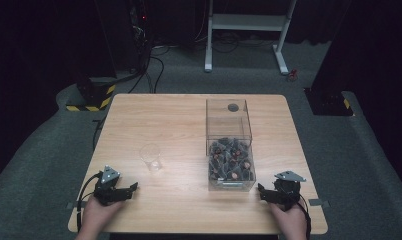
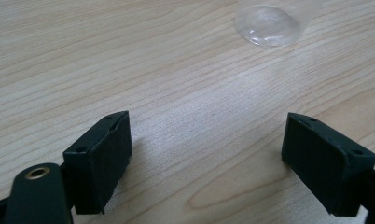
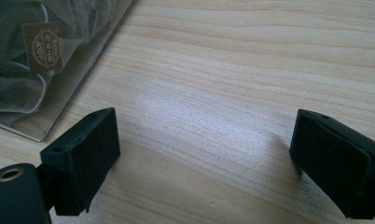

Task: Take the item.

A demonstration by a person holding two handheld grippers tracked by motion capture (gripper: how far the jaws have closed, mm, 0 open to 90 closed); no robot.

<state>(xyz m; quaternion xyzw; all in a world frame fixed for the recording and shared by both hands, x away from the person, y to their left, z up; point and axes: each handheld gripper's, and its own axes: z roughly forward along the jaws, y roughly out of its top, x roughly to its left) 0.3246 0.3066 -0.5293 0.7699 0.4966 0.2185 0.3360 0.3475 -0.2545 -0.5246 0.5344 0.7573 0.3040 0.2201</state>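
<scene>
The small clear plastic cup (image 1: 151,157) stands upright and empty on the light wooden table (image 1: 179,115), a little ahead of the left gripper (image 1: 134,187) and to its inner side; in the left gripper view its round base (image 2: 268,25) sits beyond the spread jaws, apart from both. The tall clear acrylic box (image 1: 230,145), its lower part heaped with small dark gauzy sachets bearing copper-brown tags (image 1: 231,159), stands just ahead of the right gripper (image 1: 261,192) toward its inner side; one tagged sachet (image 3: 45,45) shows through the wall beside that gripper's near jaw.

Both grippers lie low at the near table edge, released, with jaws wide apart and nothing between them. As far as can be judged, the work has not begun: the cup holds nothing, no sachet is out of the box, and every step of reaching, gripping and moving is left to do
</scene>
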